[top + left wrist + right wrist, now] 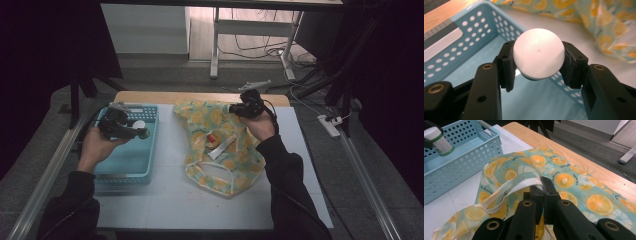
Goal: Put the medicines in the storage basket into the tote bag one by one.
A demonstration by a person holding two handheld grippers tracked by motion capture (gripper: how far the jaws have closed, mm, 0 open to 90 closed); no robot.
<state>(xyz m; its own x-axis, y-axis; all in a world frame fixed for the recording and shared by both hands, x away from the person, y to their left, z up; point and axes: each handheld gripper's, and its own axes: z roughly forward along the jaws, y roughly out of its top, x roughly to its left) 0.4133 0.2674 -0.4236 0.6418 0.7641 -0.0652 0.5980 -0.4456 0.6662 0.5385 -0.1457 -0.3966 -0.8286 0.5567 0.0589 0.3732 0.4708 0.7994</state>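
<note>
My left gripper [141, 132] hangs over the light blue perforated basket [148, 150] at the table's left, shut on a small white bottle [538, 53] with a green-edged cap [447, 151]; its pads press the bottle's round white end from both sides. An orange-print cloth bag [220, 150] lies open in the middle of the table, a red item [212, 138] and a white tube [220, 149] inside it. My right gripper [543, 185] is at the bag's far right corner, shut on its white-trimmed rim [524, 184] and holding that rim lifted.
The grey-white mat [170, 200] covers the table, with a strip of bare wood [200, 96] along the far edge. Beyond the table are white desk legs [215, 50], cables and a power strip [328, 125] on the floor. Metal rails [45, 180] run along both sides.
</note>
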